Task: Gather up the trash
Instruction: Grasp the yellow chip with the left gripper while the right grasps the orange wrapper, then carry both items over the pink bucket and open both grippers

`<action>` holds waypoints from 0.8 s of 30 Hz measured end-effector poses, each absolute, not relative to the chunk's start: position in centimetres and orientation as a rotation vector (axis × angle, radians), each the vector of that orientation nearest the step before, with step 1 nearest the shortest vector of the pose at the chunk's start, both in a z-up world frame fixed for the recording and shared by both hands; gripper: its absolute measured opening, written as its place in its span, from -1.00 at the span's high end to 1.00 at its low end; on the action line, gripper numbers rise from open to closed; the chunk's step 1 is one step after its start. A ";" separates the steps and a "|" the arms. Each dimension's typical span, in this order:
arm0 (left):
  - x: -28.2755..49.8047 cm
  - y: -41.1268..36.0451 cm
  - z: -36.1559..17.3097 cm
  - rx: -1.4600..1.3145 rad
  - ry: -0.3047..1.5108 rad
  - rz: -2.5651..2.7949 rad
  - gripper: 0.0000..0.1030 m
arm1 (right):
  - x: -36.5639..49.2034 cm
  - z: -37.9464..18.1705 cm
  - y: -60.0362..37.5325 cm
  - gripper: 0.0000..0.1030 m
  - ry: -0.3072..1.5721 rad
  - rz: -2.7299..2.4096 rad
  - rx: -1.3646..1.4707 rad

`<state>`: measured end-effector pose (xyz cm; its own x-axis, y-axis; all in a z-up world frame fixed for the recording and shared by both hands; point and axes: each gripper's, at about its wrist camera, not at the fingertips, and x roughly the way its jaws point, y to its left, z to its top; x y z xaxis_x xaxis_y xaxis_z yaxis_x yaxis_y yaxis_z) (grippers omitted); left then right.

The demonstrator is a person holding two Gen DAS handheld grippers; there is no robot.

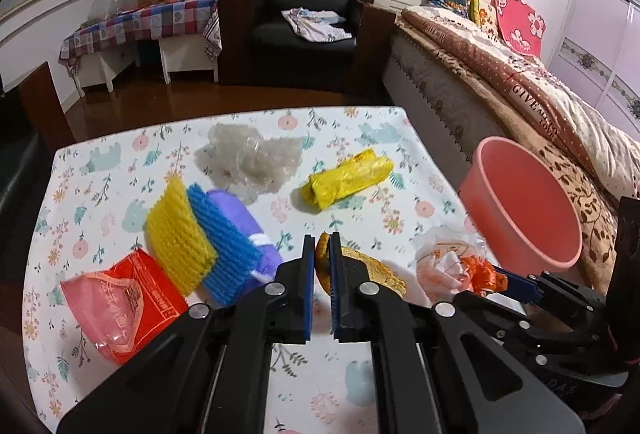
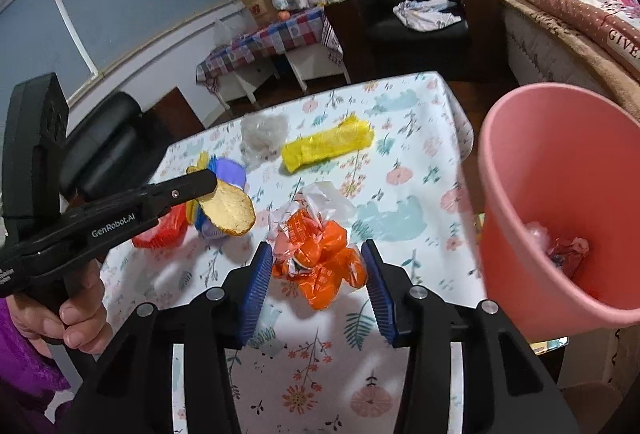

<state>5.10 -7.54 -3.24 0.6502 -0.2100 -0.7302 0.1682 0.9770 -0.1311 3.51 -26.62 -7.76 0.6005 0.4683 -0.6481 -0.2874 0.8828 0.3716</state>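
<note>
My left gripper (image 1: pixel 323 248) is shut on a golden round peel-like scrap (image 1: pixel 368 270) and holds it above the table; it also shows in the right wrist view (image 2: pixel 230 208). My right gripper (image 2: pixel 316 266) is open, its pads on either side of an orange-and-white crumpled wrapper (image 2: pixel 320 254) on the table, which also shows in the left wrist view (image 1: pixel 456 266). A pink bucket (image 2: pixel 552 218) stands at the table's right edge with some trash inside. A yellow bag (image 1: pixel 346 178), clear plastic (image 1: pixel 252 158), yellow and blue foam nets (image 1: pixel 200 246) and a red packet (image 1: pixel 128 298) lie on the table.
The floral tablecloth (image 1: pixel 360 386) covers the table. A bed (image 1: pixel 520 74) is at the right, a black armchair (image 1: pixel 308 22) behind, and a checkered side table (image 1: pixel 140 26) at the far left.
</note>
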 end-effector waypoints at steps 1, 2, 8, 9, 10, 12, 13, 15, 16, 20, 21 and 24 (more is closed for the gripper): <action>5.2 -7.8 -3.0 -0.053 0.832 -0.217 0.88 | 3.4 -7.5 -27.0 0.11 0.808 0.437 0.242; 5.2 -8.0 -2.8 -0.052 0.827 -0.221 0.88 | 3.3 -7.1 -27.4 0.11 0.798 0.431 0.244; 5.3 -10.6 -1.5 -0.032 0.796 -0.265 0.88 | 2.9 -5.1 -30.2 0.11 0.741 0.352 0.253; 5.3 -11.1 -1.3 -0.029 0.789 -0.275 0.88 | 2.9 -4.7 -30.9 0.11 0.730 0.330 0.256; 5.4 -11.5 -1.1 -0.026 0.785 -0.283 0.88 | 2.9 -4.5 -31.6 0.11 0.723 0.315 0.258; 5.5 -12.4 -0.8 -0.017 0.776 -0.301 0.88 | 2.9 -4.0 -32.9 0.11 0.706 0.274 0.264; 5.5 -12.9 -0.6 -0.013 0.772 -0.311 0.88 | 2.9 -3.8 -33.5 0.11 0.700 0.259 0.267; 5.7 -14.0 -0.2 -0.007 0.762 -0.334 0.88 | 2.9 -3.4 -35.0 0.11 0.688 0.217 0.279; 5.7 -14.4 -0.1 -0.004 0.758 -0.343 0.88 | 3.0 -3.3 -35.7 0.11 0.685 0.202 0.286; 5.9 -16.6 0.4 0.015 0.744 -0.390 0.88 | 3.1 -3.1 -38.4 0.11 0.676 0.136 0.311; 5.9 -17.2 0.5 0.020 0.741 -0.404 0.88 | 3.2 -3.1 -38.9 0.11 0.675 0.124 0.315; 6.1 -19.2 0.7 0.034 0.734 -0.443 0.88 | 3.2 -3.2 -40.6 0.11 0.675 0.083 0.326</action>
